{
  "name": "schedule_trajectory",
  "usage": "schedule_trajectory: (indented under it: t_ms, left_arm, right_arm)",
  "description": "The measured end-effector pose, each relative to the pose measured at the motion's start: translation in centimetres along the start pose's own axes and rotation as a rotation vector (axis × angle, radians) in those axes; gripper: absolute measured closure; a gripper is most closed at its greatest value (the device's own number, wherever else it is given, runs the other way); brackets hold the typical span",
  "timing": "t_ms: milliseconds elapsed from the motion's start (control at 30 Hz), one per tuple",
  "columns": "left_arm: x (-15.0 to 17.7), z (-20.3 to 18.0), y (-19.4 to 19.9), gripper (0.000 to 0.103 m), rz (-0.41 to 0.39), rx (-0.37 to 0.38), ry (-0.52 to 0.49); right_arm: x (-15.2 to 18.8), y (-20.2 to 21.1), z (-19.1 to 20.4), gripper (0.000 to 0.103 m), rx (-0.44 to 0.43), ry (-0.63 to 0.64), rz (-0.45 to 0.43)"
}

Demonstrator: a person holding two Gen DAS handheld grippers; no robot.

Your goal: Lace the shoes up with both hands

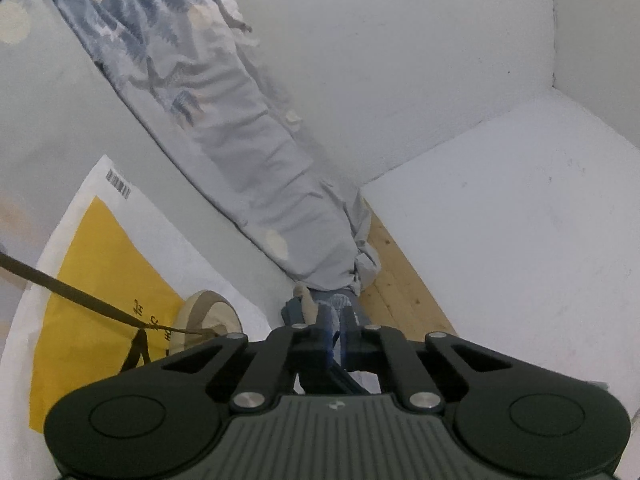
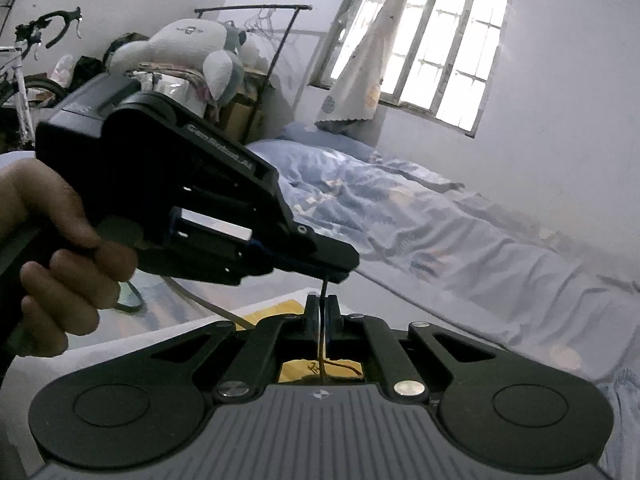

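In the right wrist view a thin brown shoelace (image 2: 320, 344) runs straight up between the fingers of my right gripper (image 2: 320, 312), which is shut on it. The lace ends at the tip of my left gripper (image 2: 338, 270), held level by a hand (image 2: 60, 248) and shut on the lace's upper end. In the left wrist view my left gripper (image 1: 332, 326) has its fingers pressed together. A taut stretch of lace (image 1: 80, 294) slants from the left edge down to a beige shoe (image 1: 208, 314), which is only partly visible behind the gripper body.
The shoe rests on a white and yellow printed bag (image 1: 92, 280). A bed with a blue-grey quilt (image 2: 400, 208) lies ahead, its sheet (image 1: 256, 168) hanging to the wooden floor (image 1: 400, 288). A white board (image 1: 520, 240) is at right. A bicycle (image 2: 24, 72) and plush toy (image 2: 188, 44) stand behind.
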State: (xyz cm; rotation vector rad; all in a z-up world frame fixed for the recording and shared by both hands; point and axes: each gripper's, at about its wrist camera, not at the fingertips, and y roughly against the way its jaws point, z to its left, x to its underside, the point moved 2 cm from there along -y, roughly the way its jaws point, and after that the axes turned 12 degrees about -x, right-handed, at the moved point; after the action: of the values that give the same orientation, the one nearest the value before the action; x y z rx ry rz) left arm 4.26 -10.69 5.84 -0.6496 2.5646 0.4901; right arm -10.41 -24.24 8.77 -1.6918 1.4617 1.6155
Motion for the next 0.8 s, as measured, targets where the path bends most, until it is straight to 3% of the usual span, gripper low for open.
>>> schedule_trajectory:
  t_ms: [100,167,233,300,433,533,800]
  left_arm:
    - [0.1,-0.4,0.1,0.103,-0.014,-0.020,-0.038]
    - [0.1,-0.8,0.2,0.103,-0.034,-0.049,-0.081]
    - [0.1,-1.6,0.4,0.103,-0.063,-0.093,-0.172]
    - [0.3,-2.7,0.5,0.103,-0.088,-0.123,-0.273]
    - [1.0,-4.1,0.3,0.103,-0.086,-0.125,-0.380]
    - [1.3,-4.3,0.1,0.103,-0.082,-0.132,-0.404]
    - [1.6,-4.6,0.0,0.103,-0.089,-0.140,-0.423]
  right_arm:
    - [0.3,-0.4,-0.1,0.101,0.003,-0.017,0.019]
    - [0.4,-0.5,0.0,0.095,0.008,-0.022,0.028]
    - [0.4,-0.4,-0.2,0.086,0.007,-0.040,0.024]
    - [0.2,-0.2,-0.5,0.085,0.005,-0.068,0.012]
    - [-0.1,0.2,-1.0,0.085,0.001,-0.107,-0.008]
    - [-0.3,0.3,-1.1,0.096,0.001,-0.115,-0.007]
    - [-0.3,0.6,-1.0,0.103,-0.006,-0.112,-0.001]
